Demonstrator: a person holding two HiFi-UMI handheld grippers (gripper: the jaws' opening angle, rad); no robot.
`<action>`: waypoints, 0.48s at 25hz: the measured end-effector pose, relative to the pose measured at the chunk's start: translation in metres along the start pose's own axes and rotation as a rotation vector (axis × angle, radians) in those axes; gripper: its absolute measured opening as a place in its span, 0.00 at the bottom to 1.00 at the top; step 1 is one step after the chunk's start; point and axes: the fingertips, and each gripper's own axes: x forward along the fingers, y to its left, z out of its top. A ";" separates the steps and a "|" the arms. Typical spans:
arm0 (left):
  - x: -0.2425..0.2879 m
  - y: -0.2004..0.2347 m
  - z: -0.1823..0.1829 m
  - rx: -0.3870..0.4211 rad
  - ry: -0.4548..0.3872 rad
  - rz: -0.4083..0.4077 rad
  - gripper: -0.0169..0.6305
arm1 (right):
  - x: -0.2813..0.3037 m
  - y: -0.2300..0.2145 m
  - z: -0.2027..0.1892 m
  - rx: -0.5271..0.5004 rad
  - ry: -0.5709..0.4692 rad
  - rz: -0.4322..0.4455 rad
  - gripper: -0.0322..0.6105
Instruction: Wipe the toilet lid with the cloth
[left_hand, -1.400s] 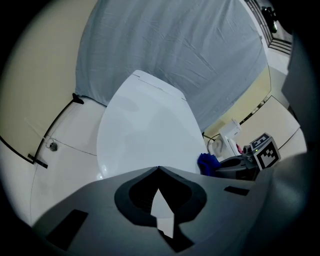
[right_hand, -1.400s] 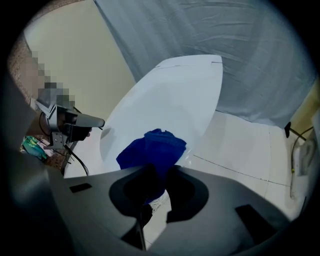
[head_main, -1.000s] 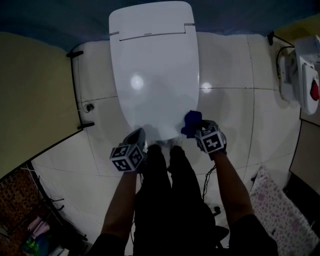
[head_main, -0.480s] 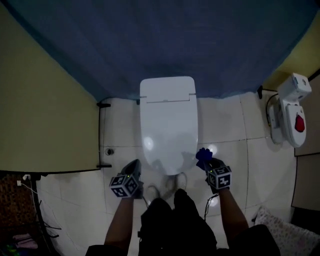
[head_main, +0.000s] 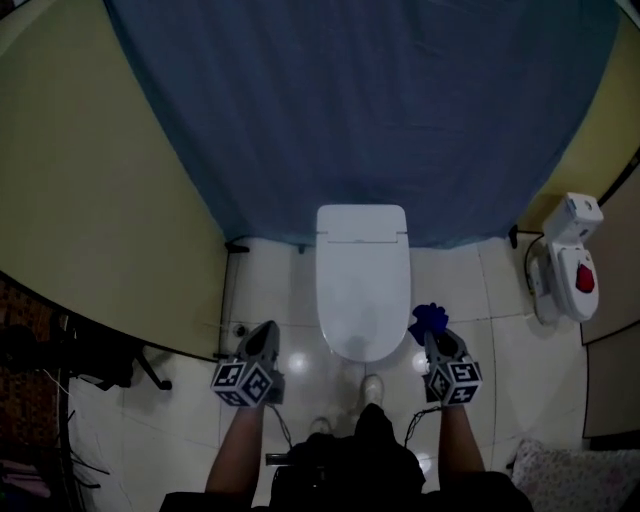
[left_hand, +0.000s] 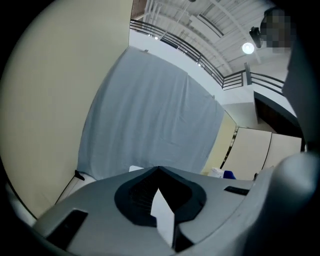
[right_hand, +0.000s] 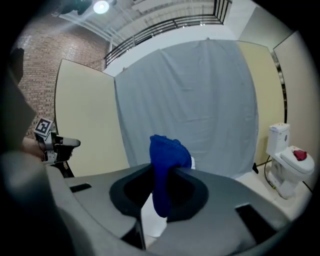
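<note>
Head view: toilet lid (head_main: 363, 290) now farther off.

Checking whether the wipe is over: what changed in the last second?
The head rose, so the toilet lid looks smaller. The right tongs drew the cloth off the lid's front corner to beside it. Unchanged: cloth clamped in the right tongs, left tongs shut and empty, lid closed.

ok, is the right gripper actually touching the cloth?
Touching. The right gripper view shows the blue cloth clamped between the fingers of the right gripper, bunched up above them.
</note>
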 end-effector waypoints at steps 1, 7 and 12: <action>-0.013 0.002 0.009 0.000 -0.015 -0.012 0.01 | -0.008 0.014 0.008 0.000 -0.026 -0.003 0.15; -0.083 0.006 0.053 0.029 -0.097 -0.079 0.01 | -0.062 0.073 0.046 -0.023 -0.154 -0.023 0.14; -0.106 0.010 0.077 0.055 -0.140 -0.122 0.01 | -0.091 0.099 0.068 -0.037 -0.228 -0.062 0.14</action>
